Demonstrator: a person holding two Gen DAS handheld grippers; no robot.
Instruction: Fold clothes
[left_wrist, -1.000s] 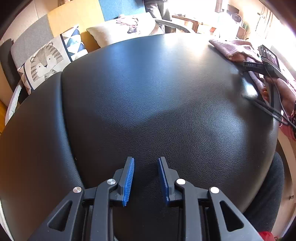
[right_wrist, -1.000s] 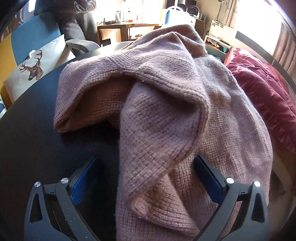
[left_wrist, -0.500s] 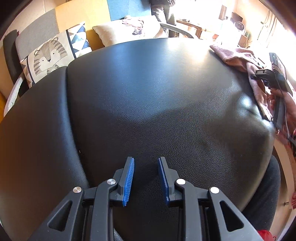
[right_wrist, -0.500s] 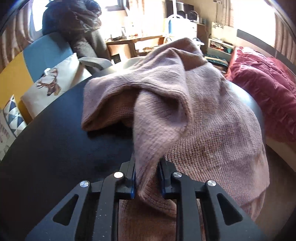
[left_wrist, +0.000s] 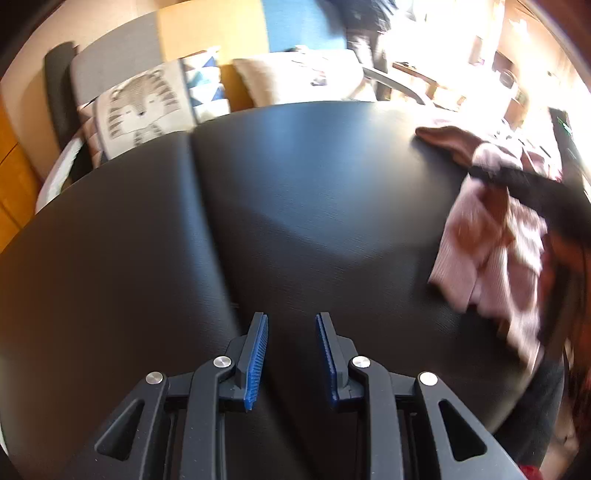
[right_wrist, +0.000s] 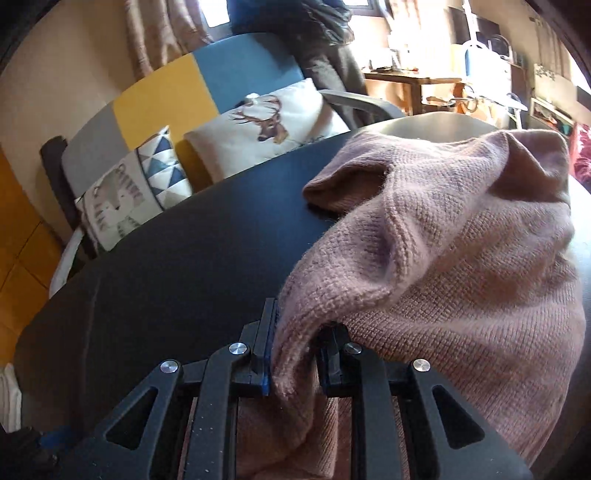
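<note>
Sweater (right_wrist: 461, 258): pink knit, bunched in a heap on the black surface (right_wrist: 166, 266), toward its window-side edge; not yet spread flat for folding.
Right hand-held gripper (right_wrist: 295, 354): clenched on a fold of the sweater's near edge, likely to drag it toward the surface's middle.
Left hand-held gripper (left_wrist: 291, 350): pads parted, grasping nothing, low over the bare surface, well apart from the sweater, apparently waiting to take a second edge.
</note>
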